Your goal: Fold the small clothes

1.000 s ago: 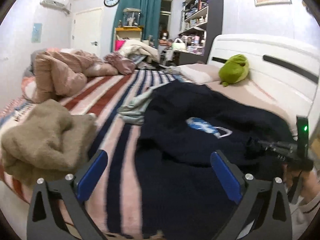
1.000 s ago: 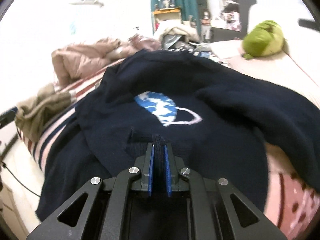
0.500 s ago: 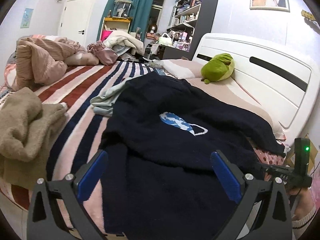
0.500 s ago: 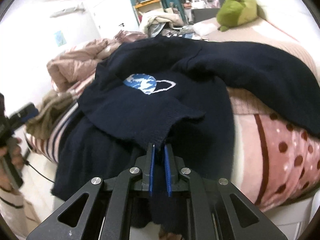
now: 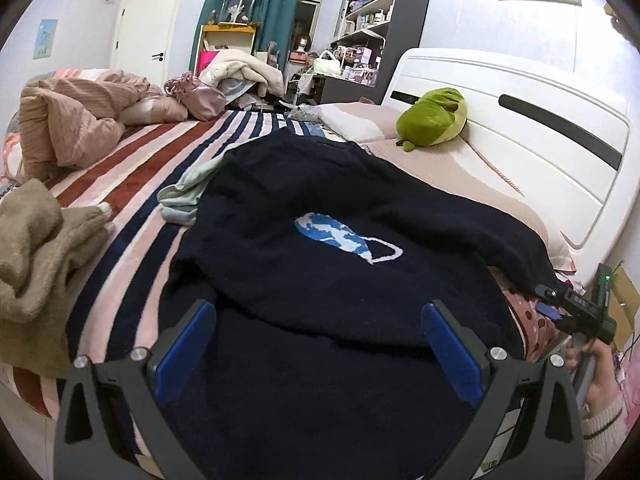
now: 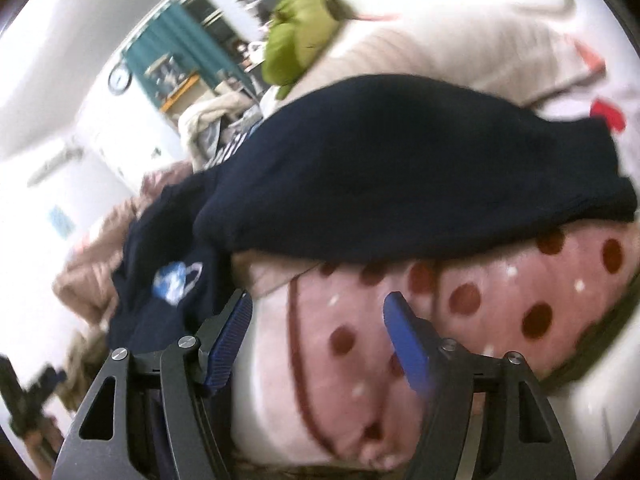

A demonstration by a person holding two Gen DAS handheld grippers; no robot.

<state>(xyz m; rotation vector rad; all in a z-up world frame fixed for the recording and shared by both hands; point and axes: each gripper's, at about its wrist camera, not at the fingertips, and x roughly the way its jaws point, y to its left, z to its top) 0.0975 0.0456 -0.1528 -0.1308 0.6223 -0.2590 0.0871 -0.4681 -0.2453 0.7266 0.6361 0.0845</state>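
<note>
A dark navy sweater (image 5: 328,248) with a blue and white planet print (image 5: 340,236) lies spread on the bed, one sleeve stretched toward the headboard; it also shows in the right wrist view (image 6: 400,168). My left gripper (image 5: 316,344) is open and empty, hovering over the sweater's near hem. My right gripper (image 6: 316,332) is open and empty, tilted, above the pink dotted bedding (image 6: 480,304) beside the sleeve. It also shows at the right edge of the left wrist view (image 5: 568,308).
A tan fleece garment (image 5: 36,264) lies at the left bed edge. A pale blue garment (image 5: 184,196) lies partly under the sweater. A green plush (image 5: 432,116) sits by the white headboard (image 5: 540,128). A pink quilt (image 5: 72,120) is heaped at the far left.
My right gripper opened and let go of the sweater's edge, then swung right over the dotted bedding. My left gripper stayed open and drew back slightly.
</note>
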